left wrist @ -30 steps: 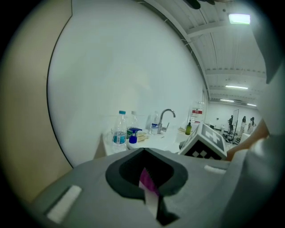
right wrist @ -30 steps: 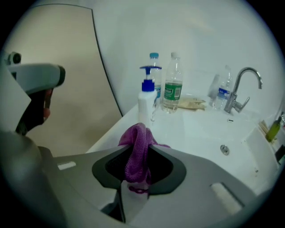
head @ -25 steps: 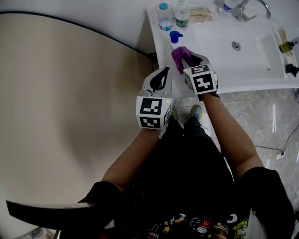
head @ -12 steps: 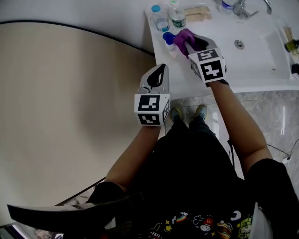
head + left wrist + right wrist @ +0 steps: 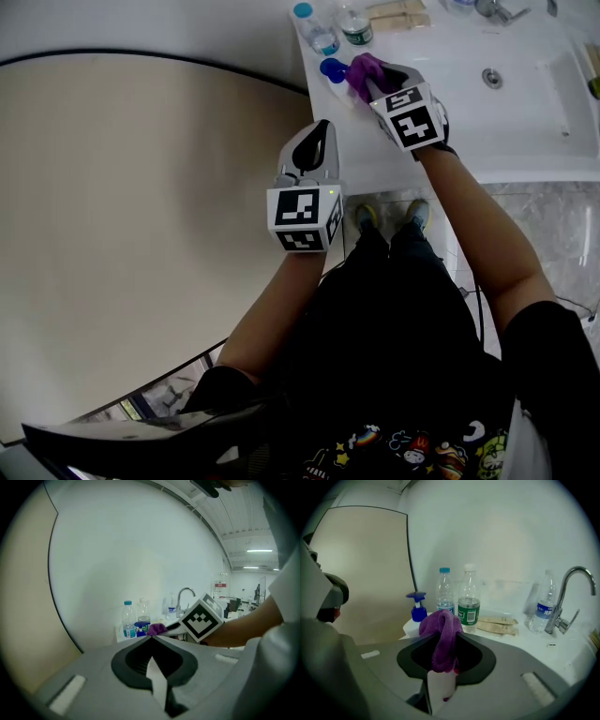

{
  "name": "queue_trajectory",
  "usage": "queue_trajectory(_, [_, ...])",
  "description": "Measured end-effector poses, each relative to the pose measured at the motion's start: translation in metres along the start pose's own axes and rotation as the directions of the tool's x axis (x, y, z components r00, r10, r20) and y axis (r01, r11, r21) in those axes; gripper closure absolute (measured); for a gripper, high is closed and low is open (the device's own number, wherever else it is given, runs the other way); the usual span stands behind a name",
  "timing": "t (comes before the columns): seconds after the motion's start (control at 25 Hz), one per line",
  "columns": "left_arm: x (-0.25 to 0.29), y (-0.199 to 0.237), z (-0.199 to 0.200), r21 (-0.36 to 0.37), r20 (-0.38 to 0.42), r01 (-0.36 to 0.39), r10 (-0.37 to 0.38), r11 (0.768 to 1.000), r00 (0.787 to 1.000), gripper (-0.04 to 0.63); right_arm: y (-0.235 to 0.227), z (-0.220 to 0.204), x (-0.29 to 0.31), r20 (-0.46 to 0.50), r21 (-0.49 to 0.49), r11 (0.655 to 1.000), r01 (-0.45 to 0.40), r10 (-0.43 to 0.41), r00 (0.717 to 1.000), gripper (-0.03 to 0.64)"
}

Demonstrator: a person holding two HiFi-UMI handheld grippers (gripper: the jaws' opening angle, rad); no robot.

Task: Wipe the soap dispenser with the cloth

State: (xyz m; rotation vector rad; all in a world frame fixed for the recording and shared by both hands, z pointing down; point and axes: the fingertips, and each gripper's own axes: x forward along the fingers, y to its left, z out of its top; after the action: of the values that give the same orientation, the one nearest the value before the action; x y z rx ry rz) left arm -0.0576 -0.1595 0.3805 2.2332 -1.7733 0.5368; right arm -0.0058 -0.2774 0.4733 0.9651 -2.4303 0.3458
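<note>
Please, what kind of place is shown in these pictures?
Probably a washroom: there is a white washbasin with a tap, a soap dispenser with a blue pump beside it, and water bottles.

Soft, even indoor light with heavy fisheye bending.
Ceiling strip lights (image 5: 259,551) glow in the left gripper view, and the white tabletop (image 5: 375,150) looks nearly washed out. Both gripper views fade to black corners. The cloth (image 5: 440,634), close up, is slightly soft.

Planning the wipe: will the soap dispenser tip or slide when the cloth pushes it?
It may slide: the soap dispenser stands unheld on the smooth counter. Pushed high at its narrow blue pump, it could tip.
</note>
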Motion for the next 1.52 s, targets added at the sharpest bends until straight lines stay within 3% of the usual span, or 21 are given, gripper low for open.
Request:
queue_trajectory(0.4, [0.007,-0.015,-0.008,-0.009,-0.036,0.012,-0.013,1.000,0.999,0.594,-0.001,-0.048,0.025,-0.102,-0.038,0.999,-0.029,0.025,0.995,0.495])
queue_trajectory(0.64, [0.013,-0.014,-0.010,-0.009,-0.045,0.030,-0.030,1.000,0.999,0.594,-0.001,-0.052,0.028,-0.095,-0.029,0.999,-0.016,0.014,0.995,0.495])
queue_trajectory(1.2, [0.019,0.000,0.004,-0.001,-0.006,0.054,-0.054,0.999,0.999,0.594,-0.011,0.043,-0.020,0.139,0.048,0.999,-0.002,-0.005,0.990,0.495])
queue_trajectory(1.36, [0.017,0.001,0.009,-0.005,0.013,0.063,-0.063,0.998,0.998,0.594,-0.028,0.058,-0.043,0.186,0.031,0.998,0.053,-0.058,0.981,0.495])
queue_trajectory(1.52, [0.015,0.004,0.010,-0.027,0.033,0.067,-0.066,0.997,0.997,0.594,-0.020,0.081,-0.057,0.233,0.000,0.999,0.052,-0.051,0.971,0.495])
